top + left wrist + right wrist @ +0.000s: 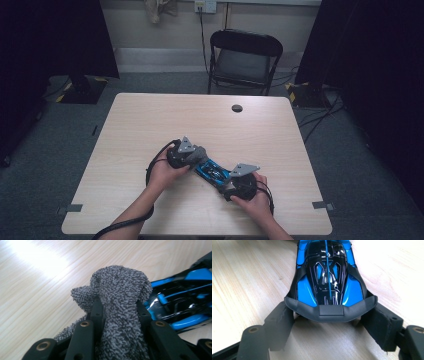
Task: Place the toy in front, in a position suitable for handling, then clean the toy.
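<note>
The right tongs (327,322) are gripping the blue car (327,277) by its rear on the tabletop (150,120) while the left tongs (120,312), clamping a grey cloth (120,290), are pressing against its front, so wiping looks underway, with most bodywork probably left.

Grey cloth (120,295) against blue toy car (325,277)

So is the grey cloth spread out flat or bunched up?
Bunched up: the grey terry cloth is pinched into a wad in the shut left gripper, beside the blue toy car.
</note>
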Tool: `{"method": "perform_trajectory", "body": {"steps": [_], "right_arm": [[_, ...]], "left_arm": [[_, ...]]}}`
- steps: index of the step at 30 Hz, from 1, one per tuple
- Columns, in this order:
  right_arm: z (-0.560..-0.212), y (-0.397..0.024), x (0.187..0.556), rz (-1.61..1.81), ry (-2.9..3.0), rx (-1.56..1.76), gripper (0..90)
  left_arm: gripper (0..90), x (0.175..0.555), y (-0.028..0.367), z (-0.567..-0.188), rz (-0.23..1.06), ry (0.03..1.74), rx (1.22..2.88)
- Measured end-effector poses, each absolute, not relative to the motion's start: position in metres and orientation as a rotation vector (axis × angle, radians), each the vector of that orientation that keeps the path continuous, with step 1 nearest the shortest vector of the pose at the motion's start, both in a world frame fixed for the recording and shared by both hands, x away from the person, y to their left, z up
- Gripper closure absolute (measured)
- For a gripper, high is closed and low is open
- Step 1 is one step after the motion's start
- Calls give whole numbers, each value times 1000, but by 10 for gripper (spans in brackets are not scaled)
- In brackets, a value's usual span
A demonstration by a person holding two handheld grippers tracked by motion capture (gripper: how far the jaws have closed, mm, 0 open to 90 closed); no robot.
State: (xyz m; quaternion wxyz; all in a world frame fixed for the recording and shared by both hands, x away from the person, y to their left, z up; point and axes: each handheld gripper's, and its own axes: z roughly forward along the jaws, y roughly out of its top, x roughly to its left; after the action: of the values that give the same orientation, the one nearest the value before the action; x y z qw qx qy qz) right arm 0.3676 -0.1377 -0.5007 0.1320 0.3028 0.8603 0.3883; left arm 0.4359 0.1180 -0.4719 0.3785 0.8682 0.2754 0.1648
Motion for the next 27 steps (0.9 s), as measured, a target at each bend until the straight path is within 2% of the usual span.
{"method": "perform_trajectory", "body": {"steps": [5, 10, 27], "right_arm": [[-501, -138, 368, 1127, 2497, 880, 268], [-501, -138, 368, 1127, 2497, 879, 268], [-501, -138, 368, 1127, 2498, 878, 268]], "left_arm": [[684, 441, 128, -472, 460, 751, 2249], [684, 439, 135, -465, 417, 770, 2200], [684, 412, 75, -440, 263, 588, 2162]]}}
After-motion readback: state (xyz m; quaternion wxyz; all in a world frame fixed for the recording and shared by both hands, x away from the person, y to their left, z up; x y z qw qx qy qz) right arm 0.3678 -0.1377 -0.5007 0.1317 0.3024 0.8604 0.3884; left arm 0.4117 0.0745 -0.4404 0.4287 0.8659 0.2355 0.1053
